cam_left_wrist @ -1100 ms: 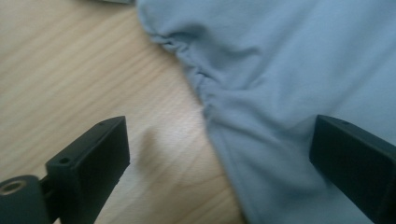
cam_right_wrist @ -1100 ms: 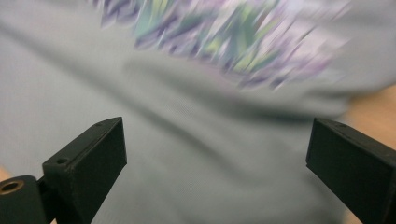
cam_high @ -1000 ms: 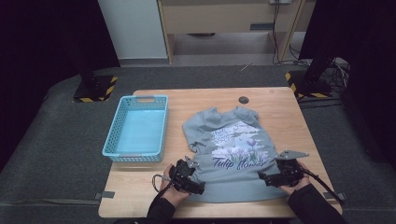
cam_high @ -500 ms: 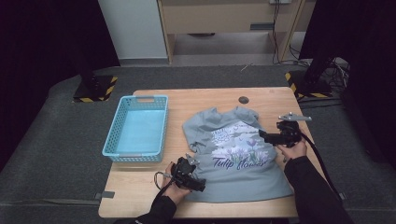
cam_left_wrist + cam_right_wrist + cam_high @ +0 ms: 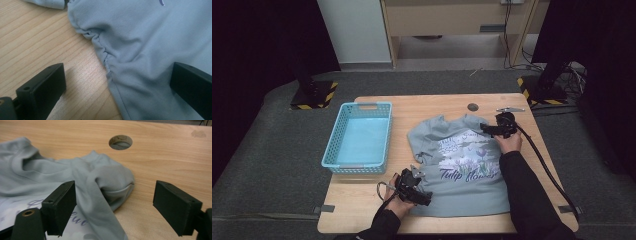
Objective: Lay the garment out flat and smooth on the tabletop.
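Right tongs (image 5: 488,129) have slid up to the shirt's (image 5: 462,165) 1 o'clock shoulder since before, jaws spread wide; left tongs (image 5: 424,192) stay gaping at the 7 o'clock hem on the counter (image 5: 362,210).

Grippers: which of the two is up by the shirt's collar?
The right gripper, held at the grey printed T-shirt's shoulder beside the collar; the left gripper sits at the shirt's near bottom corner.

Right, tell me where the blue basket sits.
In the high view the blue basket stands on the left part of the wooden table, just left of the grey T-shirt and apart from it.
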A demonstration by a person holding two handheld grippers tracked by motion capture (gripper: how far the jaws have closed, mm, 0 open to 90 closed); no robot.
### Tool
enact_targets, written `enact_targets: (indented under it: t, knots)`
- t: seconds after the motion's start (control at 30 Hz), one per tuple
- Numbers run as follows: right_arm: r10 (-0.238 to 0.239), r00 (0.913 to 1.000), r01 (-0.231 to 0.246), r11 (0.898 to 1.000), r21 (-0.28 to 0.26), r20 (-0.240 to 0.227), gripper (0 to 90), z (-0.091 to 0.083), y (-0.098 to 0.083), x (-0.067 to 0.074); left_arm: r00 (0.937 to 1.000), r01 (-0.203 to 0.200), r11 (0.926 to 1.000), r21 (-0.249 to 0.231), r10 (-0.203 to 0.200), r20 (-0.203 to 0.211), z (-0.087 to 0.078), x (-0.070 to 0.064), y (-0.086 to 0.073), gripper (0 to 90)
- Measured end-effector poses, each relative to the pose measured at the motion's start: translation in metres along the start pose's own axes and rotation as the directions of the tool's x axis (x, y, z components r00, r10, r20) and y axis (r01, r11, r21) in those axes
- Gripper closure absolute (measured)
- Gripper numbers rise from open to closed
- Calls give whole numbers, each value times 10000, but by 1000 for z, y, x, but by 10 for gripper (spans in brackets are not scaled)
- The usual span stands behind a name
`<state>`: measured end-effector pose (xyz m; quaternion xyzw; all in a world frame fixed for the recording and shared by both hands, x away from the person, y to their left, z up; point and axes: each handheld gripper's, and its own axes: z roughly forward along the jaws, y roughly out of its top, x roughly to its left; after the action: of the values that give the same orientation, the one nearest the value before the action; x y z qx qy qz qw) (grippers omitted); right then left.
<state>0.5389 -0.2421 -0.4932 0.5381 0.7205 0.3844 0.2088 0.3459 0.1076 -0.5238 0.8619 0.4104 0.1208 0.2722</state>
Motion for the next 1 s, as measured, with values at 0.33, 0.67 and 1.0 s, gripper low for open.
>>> enact_targets:
  t: [0.33, 0.67, 1.0]
  knots:
    - [421, 9991, -424, 9983, 412, 64, 350, 38, -12, -7, 10000, -75, 10000, 6, 75, 53, 0, 0, 0, 0]
    - [-295, 9995, 300, 9978, 590, -93, 767, 44, -14, 4, 10000, -72, 10000, 7, 72, 49, 0, 0, 0, 0]
    - [-121, 9946, 49, 9975, -701, -1033, 802, 7, 6, 22, 10000, -53, 10000, 32, 52, 31, 0, 0, 1, 0]
